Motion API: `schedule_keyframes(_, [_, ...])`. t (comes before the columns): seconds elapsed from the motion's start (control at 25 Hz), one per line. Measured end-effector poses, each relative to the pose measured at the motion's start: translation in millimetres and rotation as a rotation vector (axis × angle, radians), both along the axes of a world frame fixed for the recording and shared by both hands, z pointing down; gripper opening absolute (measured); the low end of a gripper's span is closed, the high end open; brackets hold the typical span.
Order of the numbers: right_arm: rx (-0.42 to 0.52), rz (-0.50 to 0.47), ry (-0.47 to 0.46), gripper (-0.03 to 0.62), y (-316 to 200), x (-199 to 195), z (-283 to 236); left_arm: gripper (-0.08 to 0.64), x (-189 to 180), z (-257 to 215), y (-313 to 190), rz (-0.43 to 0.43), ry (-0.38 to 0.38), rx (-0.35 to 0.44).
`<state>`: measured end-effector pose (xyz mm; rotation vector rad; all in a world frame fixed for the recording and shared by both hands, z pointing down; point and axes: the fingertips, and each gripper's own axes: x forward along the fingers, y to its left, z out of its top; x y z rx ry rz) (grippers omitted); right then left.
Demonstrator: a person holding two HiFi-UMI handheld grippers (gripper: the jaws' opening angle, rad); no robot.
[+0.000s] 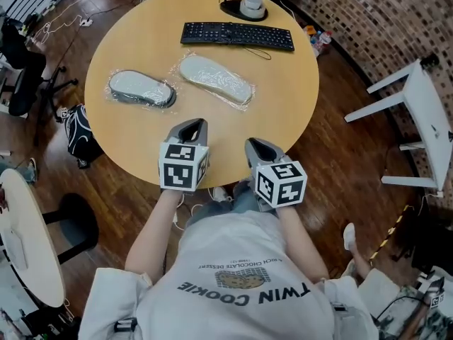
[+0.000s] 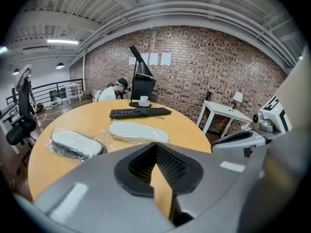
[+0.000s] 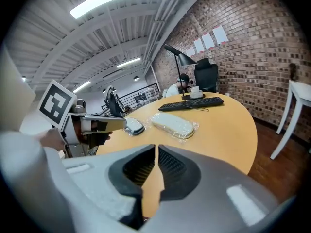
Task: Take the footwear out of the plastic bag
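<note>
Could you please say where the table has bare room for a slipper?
Bare: the right side, between the pale bagged slipper and the table's rim, and the near strip short of both bags. Crowded: around the grey bagged slipper and along the keyboard.

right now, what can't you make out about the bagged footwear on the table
- Grey bagged slipper: where its bag opens is lost in the glare on the crinkled plastic, in every view.
- Pale bagged footwear: slipper or flat insole is unclear. It is too small in the head view and seen at a low angle in both gripper views.
- Cup: its contents are too small in the head view, and the gripper views show only its side.
- Keyboard: the key legends are too small everywhere.
</note>
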<state>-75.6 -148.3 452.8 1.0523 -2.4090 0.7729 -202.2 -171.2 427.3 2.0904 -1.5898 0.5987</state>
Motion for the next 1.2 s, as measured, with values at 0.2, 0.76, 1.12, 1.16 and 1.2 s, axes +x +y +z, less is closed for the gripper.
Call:
schedule_keyframes(0.2, [-0.058, -0.005, -0.041, 0.026, -41, -7, 16, 0.005, -28, 3, -43, -0.003, -0.071, -0.010])
schedule_keyframes(0.76, [-0.229, -0.049, -0.096, 0.063, -147, -3, 84, 0.005, -94, 68, -164, -0.003, -0.287, -0.157])
schedule_keyframes(1.12, [-0.285, 0.009, -0.100, 0.067, -171, 1, 103, 0.005, -153, 118, -216, 0.044, -0.368, -0.271])
schedule_keyframes(1.16, [-0.288, 0.022, -0.108, 0.067, -172, 0, 103, 0.005, -156, 122, -217, 0.062, -0.378, -0.279])
schedule_keyframes(1.2, [-0.288, 0.034, -0.111, 0.067, -173, 0, 104, 0.005, -157, 127, -218, 0.083, -0.387, -0.284])
